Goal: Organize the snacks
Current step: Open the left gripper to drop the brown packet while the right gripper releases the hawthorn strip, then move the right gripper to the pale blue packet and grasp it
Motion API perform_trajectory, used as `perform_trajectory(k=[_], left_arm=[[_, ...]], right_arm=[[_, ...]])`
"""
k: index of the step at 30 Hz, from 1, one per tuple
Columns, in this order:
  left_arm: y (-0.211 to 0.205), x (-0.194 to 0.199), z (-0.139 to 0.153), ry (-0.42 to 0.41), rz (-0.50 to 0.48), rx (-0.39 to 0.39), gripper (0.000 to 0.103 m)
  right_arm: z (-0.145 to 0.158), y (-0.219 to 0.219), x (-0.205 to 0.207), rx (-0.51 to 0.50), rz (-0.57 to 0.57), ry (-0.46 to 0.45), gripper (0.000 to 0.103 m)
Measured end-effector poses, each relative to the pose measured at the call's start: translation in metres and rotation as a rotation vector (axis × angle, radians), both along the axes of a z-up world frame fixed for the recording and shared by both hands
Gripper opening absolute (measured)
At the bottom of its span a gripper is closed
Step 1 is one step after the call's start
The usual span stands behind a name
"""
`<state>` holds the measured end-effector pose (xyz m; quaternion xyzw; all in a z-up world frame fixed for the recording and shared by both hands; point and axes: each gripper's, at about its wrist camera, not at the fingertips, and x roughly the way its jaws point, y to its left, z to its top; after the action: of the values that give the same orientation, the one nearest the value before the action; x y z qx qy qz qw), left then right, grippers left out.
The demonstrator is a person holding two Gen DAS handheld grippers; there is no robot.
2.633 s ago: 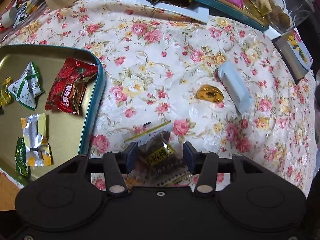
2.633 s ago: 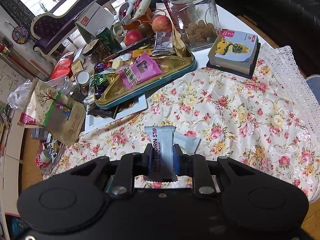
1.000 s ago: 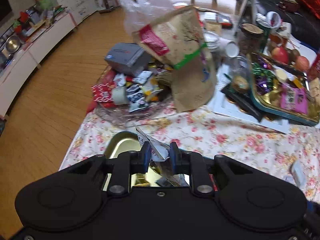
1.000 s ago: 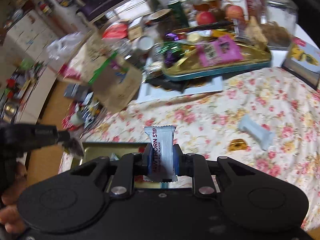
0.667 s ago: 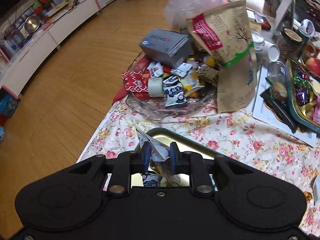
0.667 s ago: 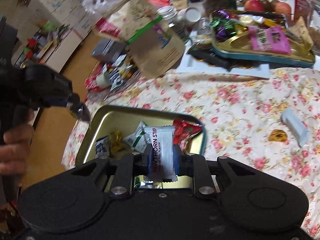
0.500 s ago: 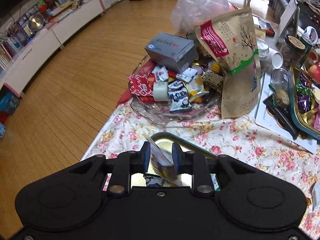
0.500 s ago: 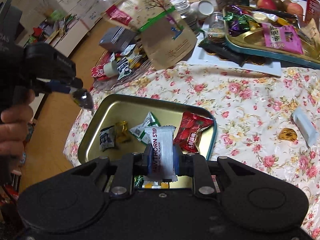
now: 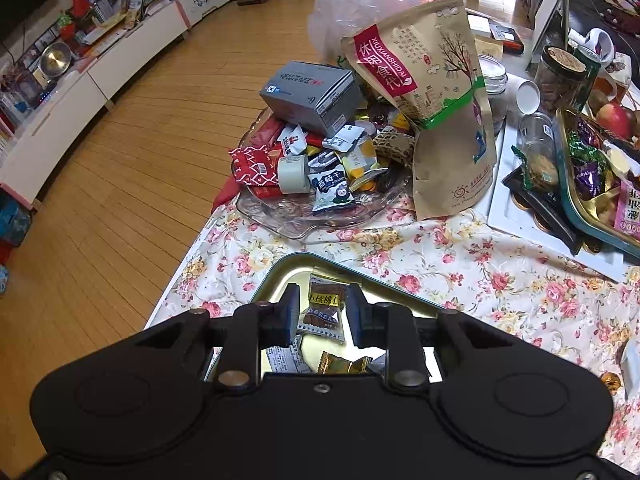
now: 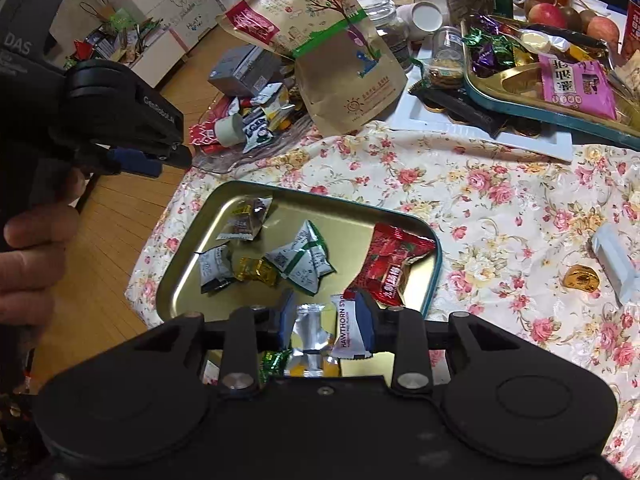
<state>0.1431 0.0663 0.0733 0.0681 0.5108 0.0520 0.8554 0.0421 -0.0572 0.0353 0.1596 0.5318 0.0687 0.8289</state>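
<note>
A gold tin tray with a teal rim [image 10: 188,256] [image 9: 280,266] lies on the floral cloth and holds several wrapped snacks. My left gripper [image 9: 322,304] hangs over the tray's far corner, its jaws opening. A brown walnut snack packet [image 9: 323,312] [image 10: 246,220] lies loose in the tray below, not pinched. My right gripper [image 10: 326,316] is over the tray's near edge, jaws opening. A white hawthorn strip packet [image 10: 347,334] tilts against its right finger, and the left pad stands clear of it. A silver candy [image 10: 310,332] lies underneath.
A glass dish of snacks [image 9: 320,216] and a brown paper pouch [image 9: 436,100] stand behind the tray. A second teal tray [image 10: 560,114] sits at the back right. A gold candy [image 10: 581,278] and a pale blue bar [image 10: 616,264] lie on the cloth. The table edge drops to wooden floor on the left.
Both grippers came over the gold tray and opened. The walnut packet dropped from the left jaws into the tray. The hawthorn packet slipped down and tilted in the right jaws.
</note>
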Motion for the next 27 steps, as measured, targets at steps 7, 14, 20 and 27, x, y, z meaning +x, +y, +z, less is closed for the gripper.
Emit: perform_trajectory(k=[7, 14, 20, 27], left_arm=[[-0.014, -0.007, -0.004, -0.012, -0.034, 0.027, 0.037], [-0.026, -0.011, -0.004, -0.002, -0.048, 0.007, 0.037], [-0.042, -0.015, -0.005, 0.018, -0.094, 0.003, 0.037], [-0.064, -0.023, -0.003, 0.053, -0.164, -0.044, 0.037]], right_arm=[[-0.006, -0.004, 0.002, -0.037, -0.018, 0.033, 0.035], [-0.014, -0.013, 0.003, -0.054, -0.055, 0.072, 0.035], [-0.023, -0.031, 0.002, -0.074, -0.093, 0.111, 0.035], [-0.030, -0.065, -0.006, -0.065, -0.175, 0.149, 0.035]])
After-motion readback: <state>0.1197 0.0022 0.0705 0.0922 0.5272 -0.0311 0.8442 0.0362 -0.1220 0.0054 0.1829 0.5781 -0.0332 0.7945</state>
